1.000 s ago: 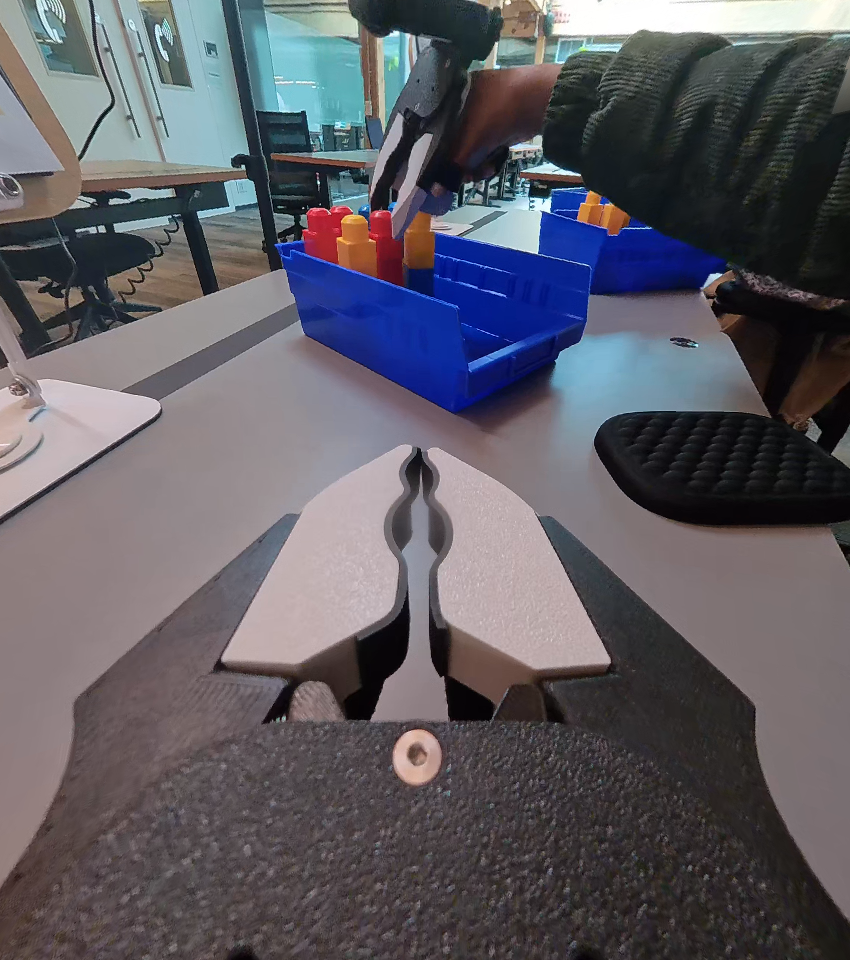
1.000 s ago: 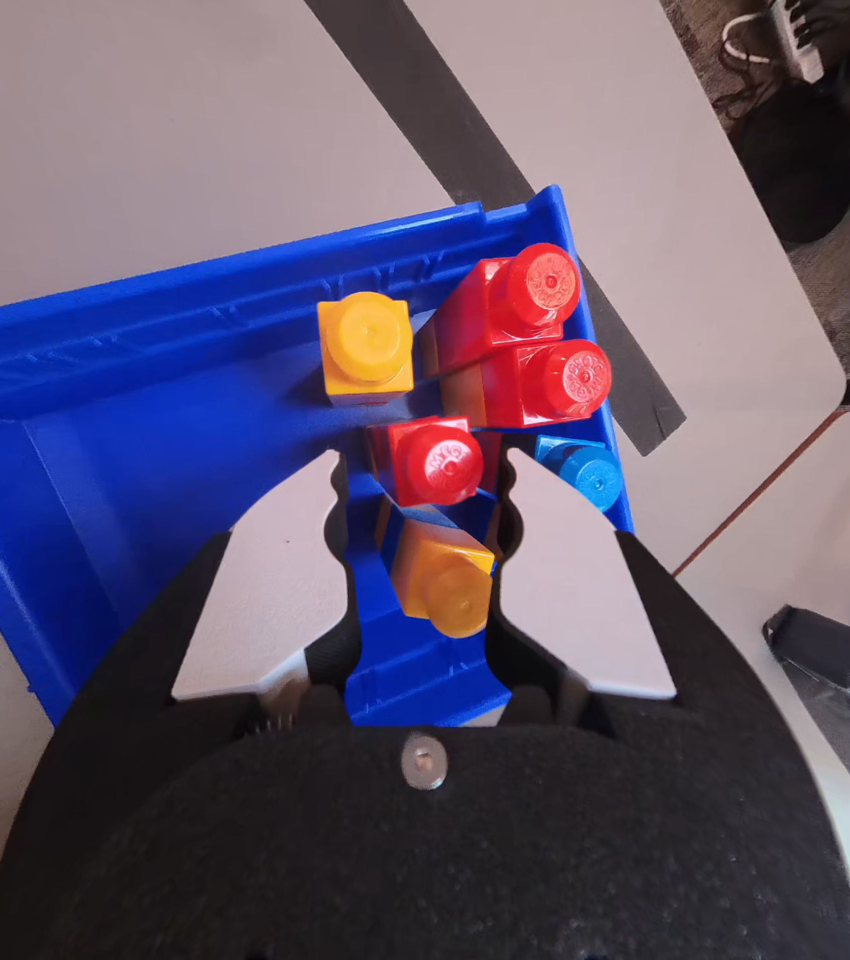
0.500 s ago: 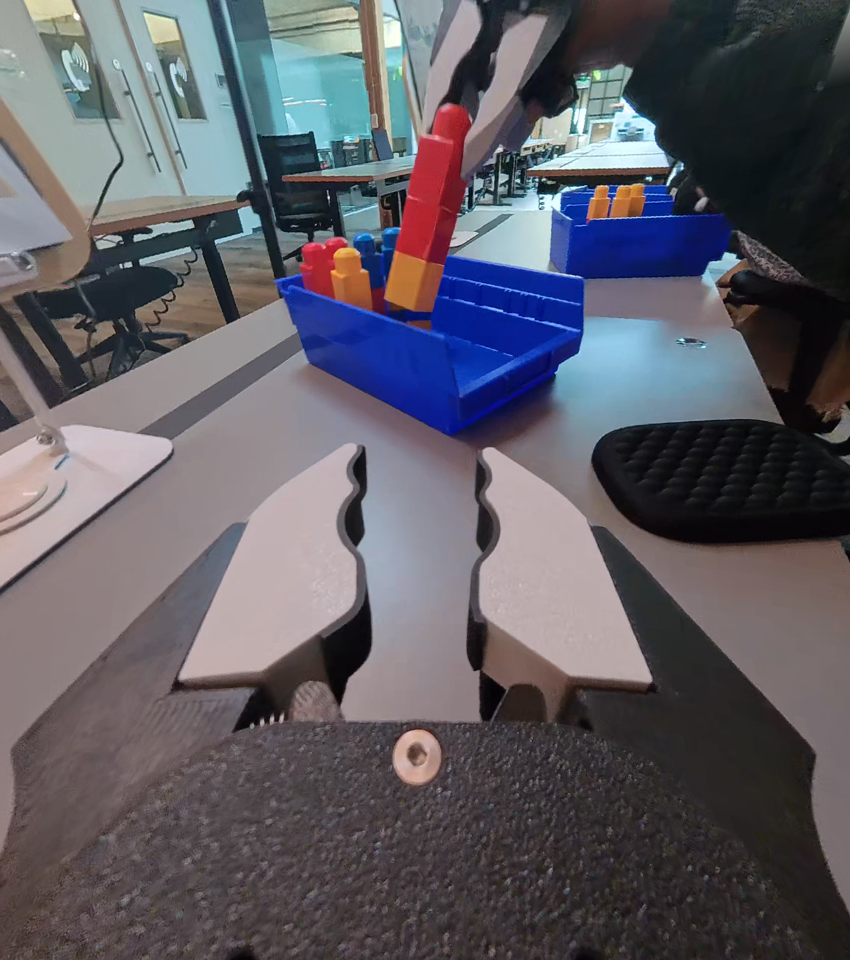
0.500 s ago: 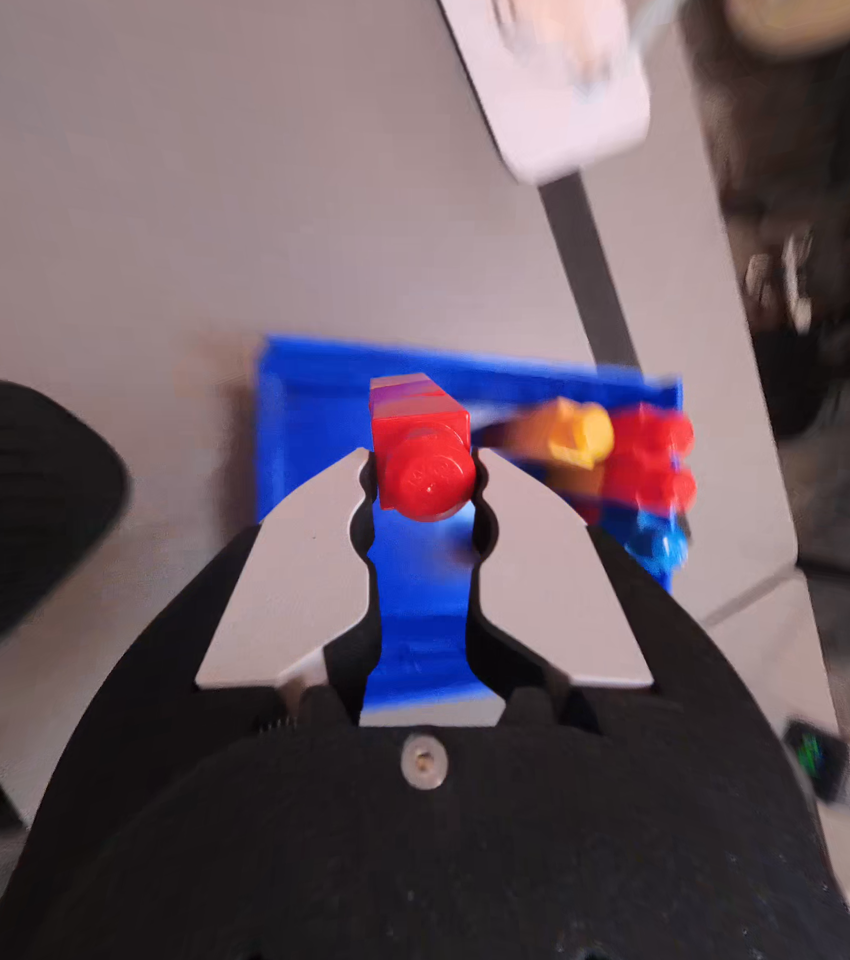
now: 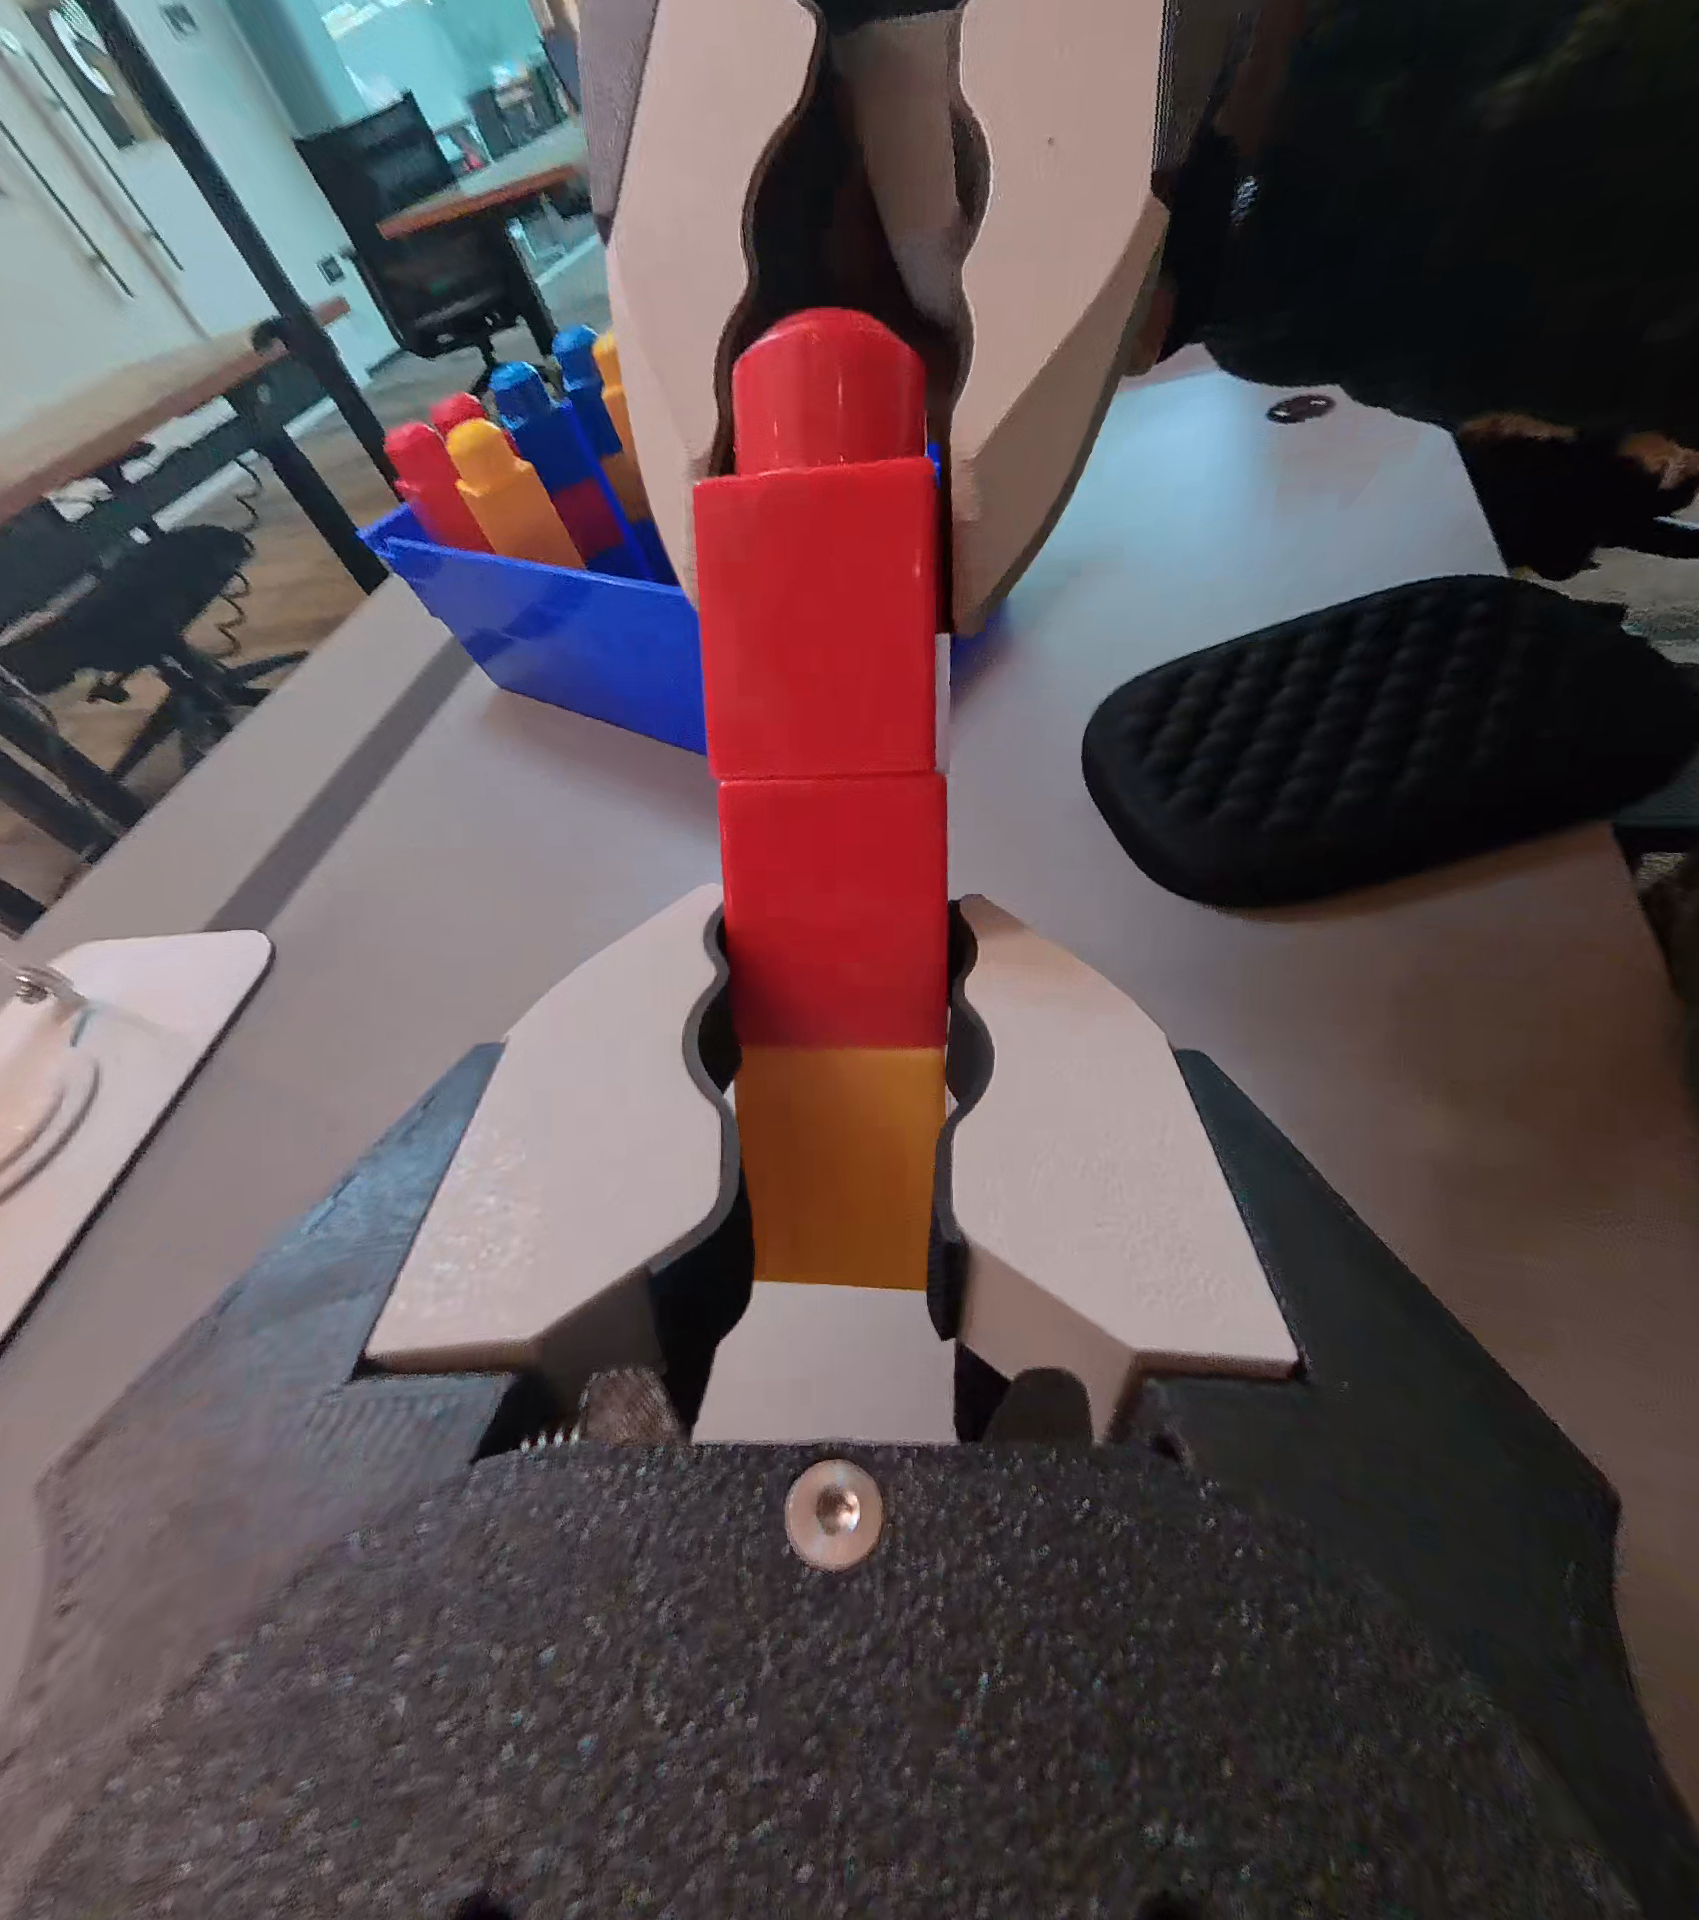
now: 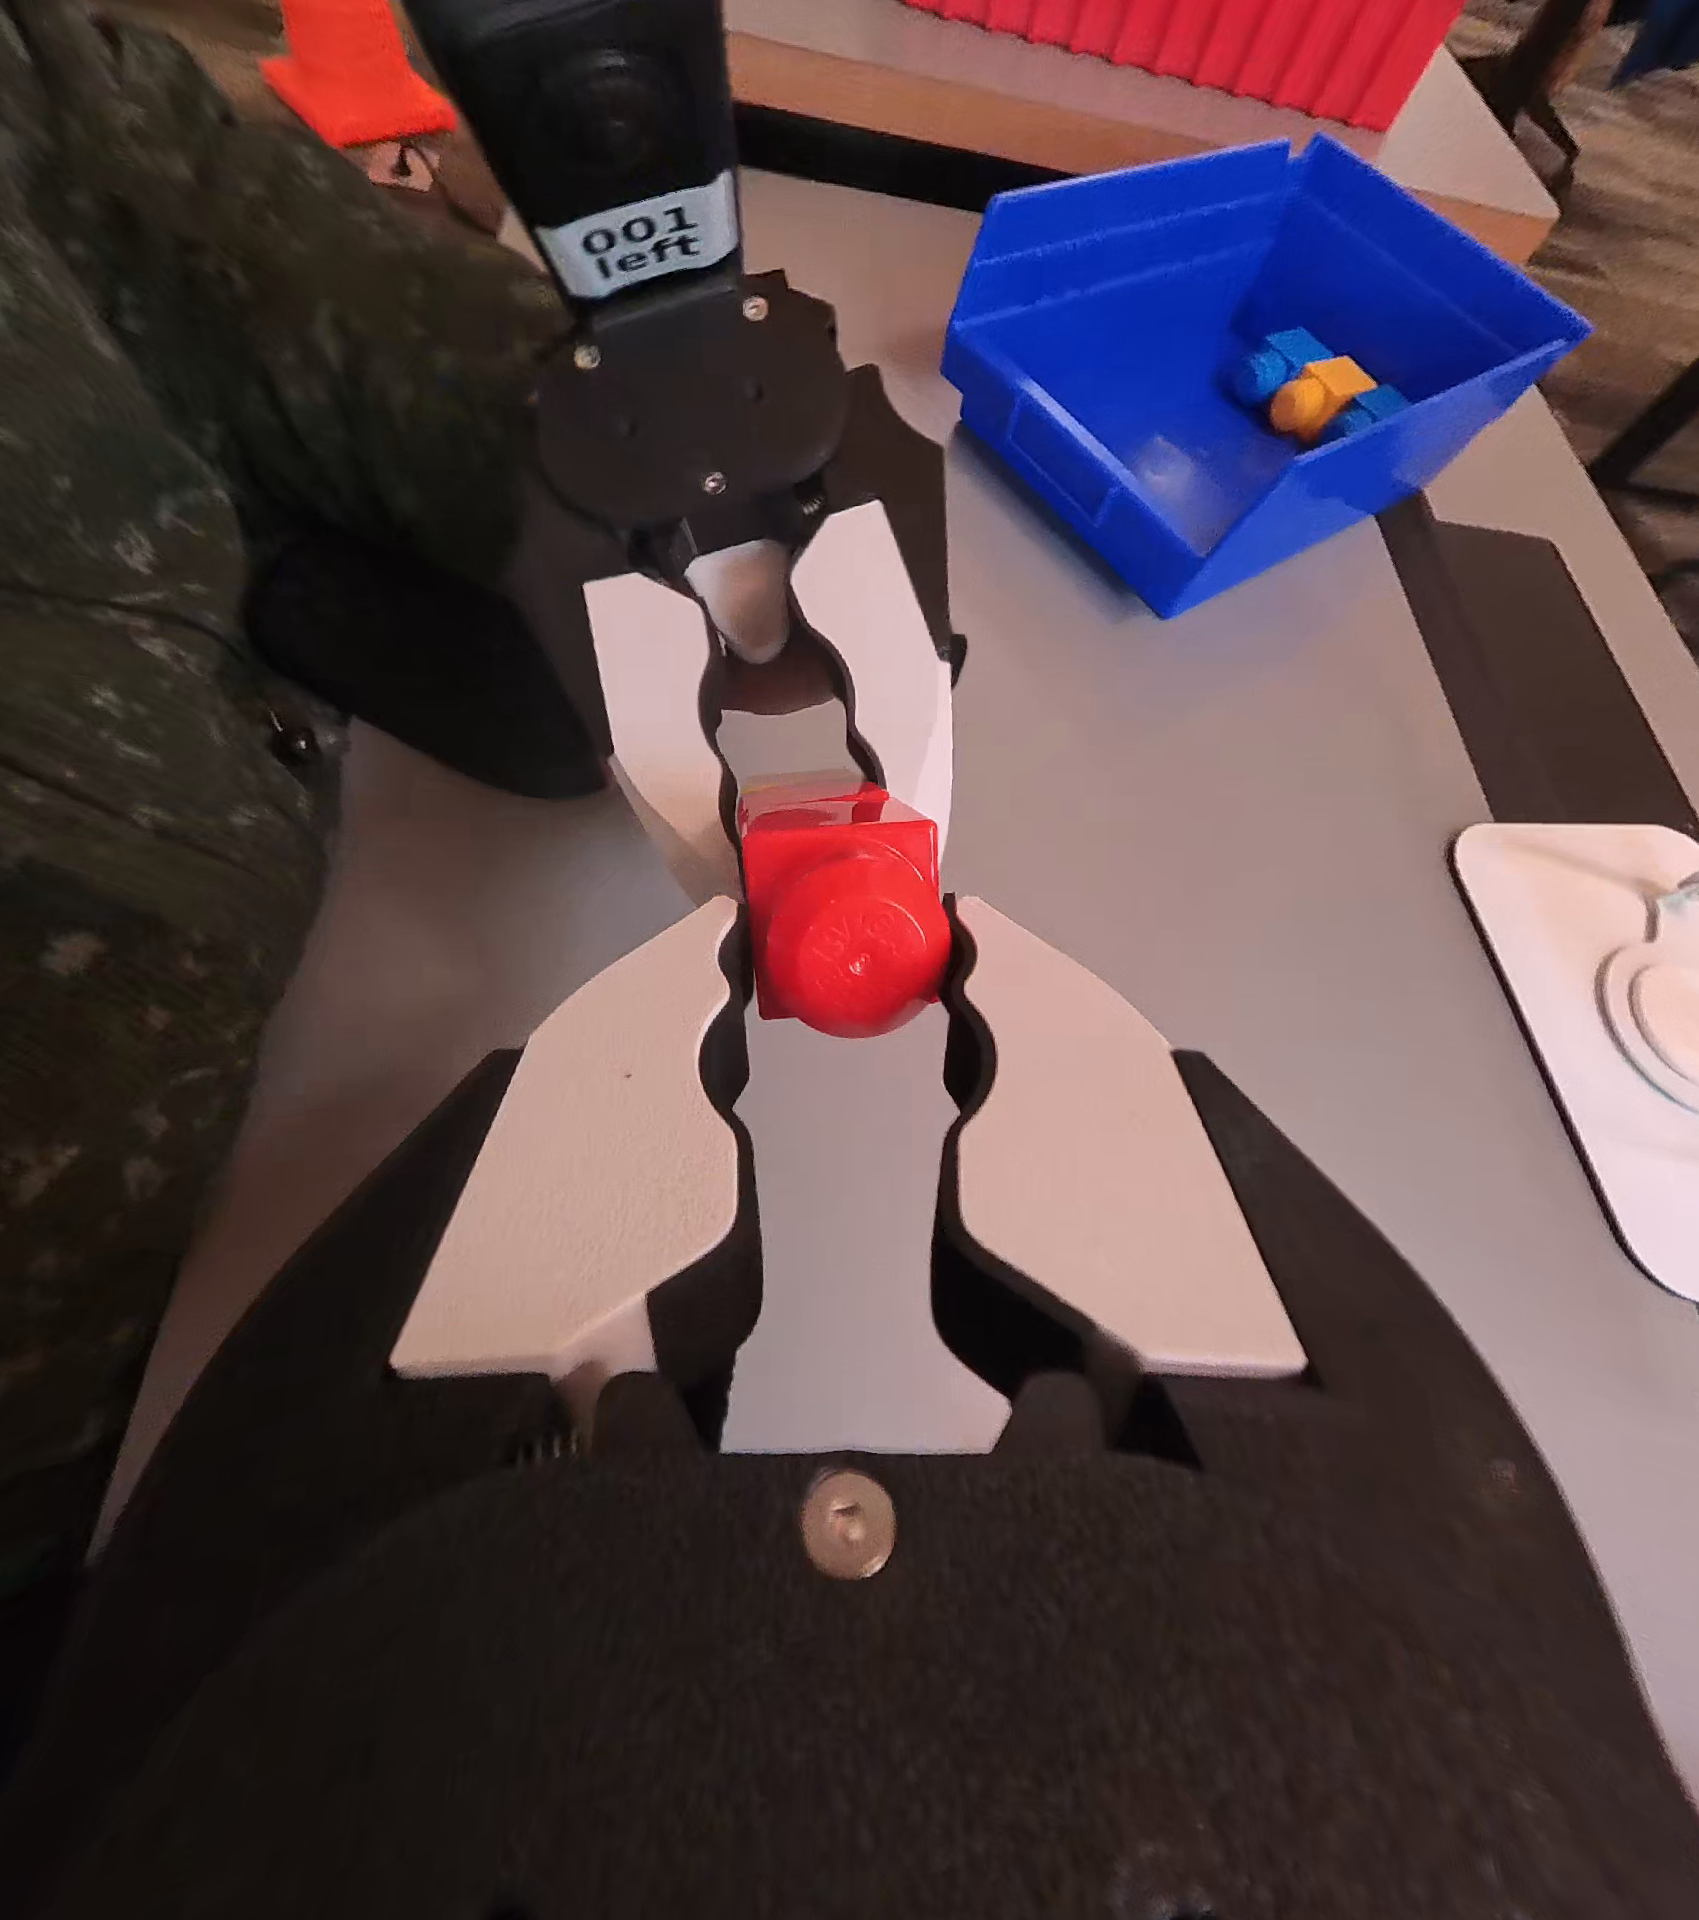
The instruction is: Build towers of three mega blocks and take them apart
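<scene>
Clamped between the left gripper (image 5: 837, 1049) fingers: the lower end of one three-block tower (image 5: 829, 831), pinched at the orange block (image 5: 837, 1164) and the base of the middle red block (image 5: 832, 914), jaws narrowed to the tower's width. Gripped at the far end by the right gripper (image 6: 845, 956): the stud and upper sides of the top red block (image 6: 840, 925), jaws narrow, fingertips pressed on both flanks. Held off the grey table (image 6: 1188, 831), spanning the gap between the two opposed grippers, all three blocks joined: two red, one orange. Beyond the left jaws, up and to the left: one blue bin (image 5: 554, 634) on the table, with upright stacks showing about two red, two blue and two orange tops, exact count hard to tell behind the right gripper's fingers (image 5: 679, 260). To the right of the left jaws: one black dimpled pad (image 5: 1385, 727), apart from the bin. To the left: one white flat stand base (image 5: 45, 1122) on the table. Seen past the right jaws, up and to the right: one blue bin (image 6: 1084, 312) holding a small cluster of loose blocks (image 6: 1312, 390), roughly two blue and one orange, lying in its far corner. To the right of the right jaws: the white base (image 6: 1551, 1039) again. To the left: a dark green sleeve (image 6: 76, 623).
</scene>
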Motion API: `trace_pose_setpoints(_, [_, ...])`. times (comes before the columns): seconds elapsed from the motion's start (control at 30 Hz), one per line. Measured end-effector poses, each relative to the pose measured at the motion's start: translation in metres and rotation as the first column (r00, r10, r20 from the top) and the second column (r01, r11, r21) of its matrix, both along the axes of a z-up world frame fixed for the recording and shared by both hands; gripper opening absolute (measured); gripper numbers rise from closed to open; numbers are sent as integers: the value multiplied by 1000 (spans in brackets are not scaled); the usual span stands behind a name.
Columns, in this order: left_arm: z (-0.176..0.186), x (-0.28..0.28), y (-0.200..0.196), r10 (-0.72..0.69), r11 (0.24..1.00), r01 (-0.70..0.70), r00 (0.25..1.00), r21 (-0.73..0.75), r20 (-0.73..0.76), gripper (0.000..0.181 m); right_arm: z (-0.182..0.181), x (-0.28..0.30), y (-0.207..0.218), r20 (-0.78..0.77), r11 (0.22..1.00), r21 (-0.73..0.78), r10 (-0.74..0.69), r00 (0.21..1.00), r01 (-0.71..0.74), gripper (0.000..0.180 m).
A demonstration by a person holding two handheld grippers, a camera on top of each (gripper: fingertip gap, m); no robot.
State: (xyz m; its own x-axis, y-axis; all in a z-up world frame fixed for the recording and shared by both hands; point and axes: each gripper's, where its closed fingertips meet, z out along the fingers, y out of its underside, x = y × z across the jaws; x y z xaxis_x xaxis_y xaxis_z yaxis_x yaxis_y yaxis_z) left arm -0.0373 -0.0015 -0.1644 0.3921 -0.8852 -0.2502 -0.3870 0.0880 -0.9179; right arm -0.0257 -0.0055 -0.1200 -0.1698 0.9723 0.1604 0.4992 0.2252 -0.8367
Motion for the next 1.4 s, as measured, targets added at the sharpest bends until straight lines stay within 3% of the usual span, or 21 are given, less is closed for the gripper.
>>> trace_pose_setpoints(0.27, [-16,0,-12,-92,988,86,995,-130,-41,35,-15,1,-9,49,994,79,73,996,-76,34])
trace_pose_setpoints(0.67, [-18,0,-3,13,1000,-16,992,-20,-125,35,-19,3,-6,74,995,104,-11,997,3,34])
trace_pose_setpoints(0.87, [-22,2,-6,-19,999,14,992,-36,-128,35,-24,5,-7,90,995,98,-7,996,-2,34])
trace_pose_setpoints(1.03, [-15,-2,2,0,999,-2,999,-52,-37,40,-20,10,2,114,994,107,-34,993,22,34])
trace_pose_setpoints(1.13, [6,-23,22,98,994,-94,990,-48,101,39,11,37,31,159,981,154,-139,977,114,35])
trace_pose_setpoints(1.23, [31,-53,42,192,981,-179,937,-70,293,23,61,92,88,201,914,272,-359,912,300,35])
trace_pose_setpoints(1.3, [39,-67,49,223,974,-195,901,-112,372,12,94,142,139,221,796,399,-565,795,454,34])
trace_pose_setpoints(1.4, [47,-79,53,249,968,-218,865,-120,435,0,103,208,191,356,701,440,-710,607,562,35])
